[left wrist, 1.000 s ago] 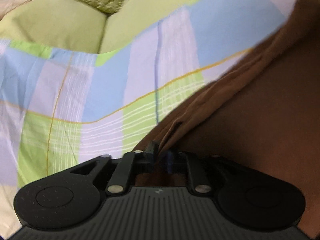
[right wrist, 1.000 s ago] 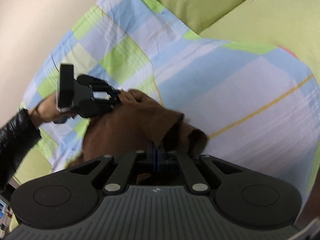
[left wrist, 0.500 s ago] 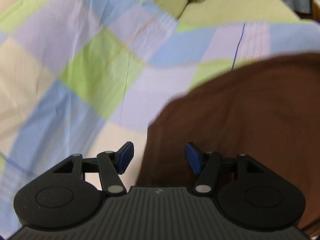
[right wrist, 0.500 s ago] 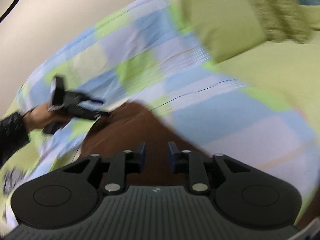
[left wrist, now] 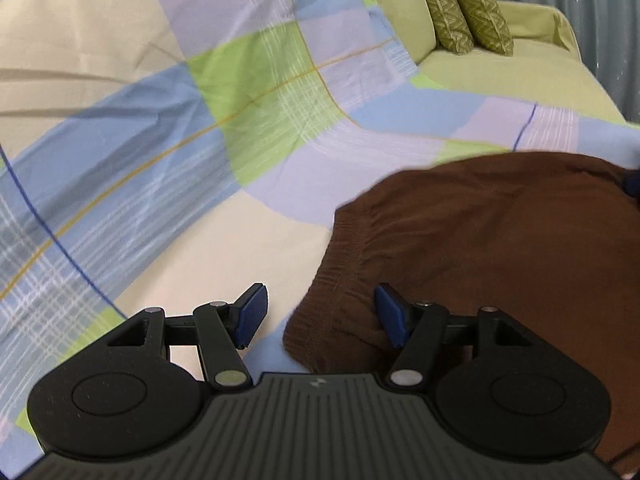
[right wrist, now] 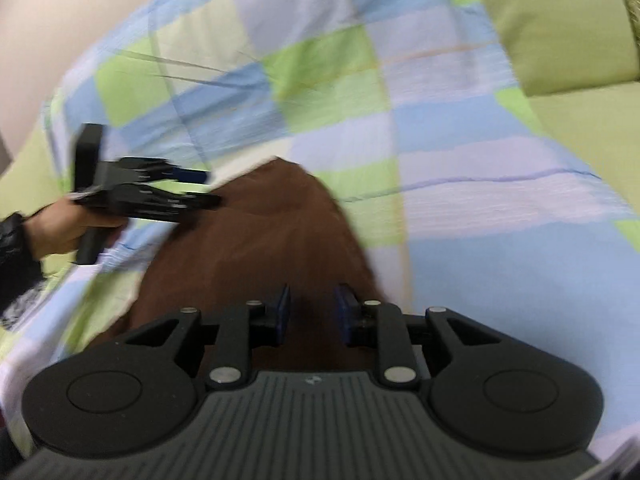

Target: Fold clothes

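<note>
A brown garment [left wrist: 500, 240] lies spread on the checked bed sheet [left wrist: 160, 160], its gathered waistband corner nearest me. My left gripper [left wrist: 320, 308] is open just above that corner, which lies between the blue pads [left wrist: 252, 312] without touching them. In the right wrist view the same garment [right wrist: 260, 248] stretches away below my right gripper [right wrist: 312, 312]. Its jaws stand a narrow gap apart and are closing, with brown cloth showing under the gap but not pinched. The left gripper [right wrist: 212, 188], held by a hand [right wrist: 60, 228], hovers at the garment's far left edge.
The sheet [right wrist: 460, 160] covers most of a light green sofa. A green seat cushion [left wrist: 500, 76] and two patterned green pillows [left wrist: 460, 4] sit at the far right. A pale wall [right wrist: 60, 20] rises behind.
Both grippers were shut on bunched brown cloth. They have let go and opened, and the garment now lies flat. Both hands have swung sideways and rolled.
</note>
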`<action>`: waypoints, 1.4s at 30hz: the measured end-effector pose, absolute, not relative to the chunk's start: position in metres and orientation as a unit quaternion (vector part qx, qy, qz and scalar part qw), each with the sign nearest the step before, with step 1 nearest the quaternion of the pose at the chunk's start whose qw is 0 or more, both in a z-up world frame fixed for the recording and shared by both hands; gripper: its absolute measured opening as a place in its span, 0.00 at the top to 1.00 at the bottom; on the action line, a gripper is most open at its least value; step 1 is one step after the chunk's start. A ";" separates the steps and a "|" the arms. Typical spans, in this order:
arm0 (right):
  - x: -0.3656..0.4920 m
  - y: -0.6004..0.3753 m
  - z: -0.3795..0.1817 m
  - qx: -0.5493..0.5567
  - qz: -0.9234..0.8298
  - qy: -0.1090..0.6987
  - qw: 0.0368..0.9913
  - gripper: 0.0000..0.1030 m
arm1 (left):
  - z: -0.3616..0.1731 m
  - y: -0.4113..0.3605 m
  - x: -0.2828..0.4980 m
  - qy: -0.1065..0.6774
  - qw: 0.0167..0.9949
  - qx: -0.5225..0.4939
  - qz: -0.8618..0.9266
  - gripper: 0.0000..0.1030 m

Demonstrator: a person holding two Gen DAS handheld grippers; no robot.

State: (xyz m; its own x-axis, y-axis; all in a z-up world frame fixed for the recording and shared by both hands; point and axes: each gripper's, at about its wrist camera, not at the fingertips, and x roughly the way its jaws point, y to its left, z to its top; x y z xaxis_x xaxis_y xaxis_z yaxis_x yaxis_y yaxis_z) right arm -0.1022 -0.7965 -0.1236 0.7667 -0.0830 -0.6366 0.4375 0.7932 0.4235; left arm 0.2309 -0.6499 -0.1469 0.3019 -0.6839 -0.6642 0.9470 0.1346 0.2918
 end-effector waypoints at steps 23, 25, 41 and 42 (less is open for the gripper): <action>-0.213 -0.684 -0.059 0.287 -0.113 0.309 0.900 0.71 | -0.133 -0.522 0.015 0.163 0.721 0.352 -0.575 0.37; -0.208 -0.678 -0.062 0.278 -0.111 0.320 0.899 0.71 | -0.140 -0.520 0.015 0.179 0.716 0.360 -0.570 0.38; -0.229 -0.652 -0.040 0.081 -0.030 0.376 0.922 0.66 | -0.136 -0.450 -0.118 -0.063 0.577 0.498 -0.644 0.39; -0.230 -0.649 -0.041 0.075 -0.030 0.382 0.921 0.66 | -0.135 -0.453 -0.120 -0.058 0.573 0.495 -0.651 0.47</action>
State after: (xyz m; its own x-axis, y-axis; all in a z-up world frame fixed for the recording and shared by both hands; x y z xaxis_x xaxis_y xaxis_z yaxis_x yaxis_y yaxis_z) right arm -0.2296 -0.6489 -0.0412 0.7065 0.0029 -0.7077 0.1118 0.9870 0.1156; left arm -0.1201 -0.4526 -0.1349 0.1456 -0.8033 -0.5775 0.6878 -0.3374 0.6427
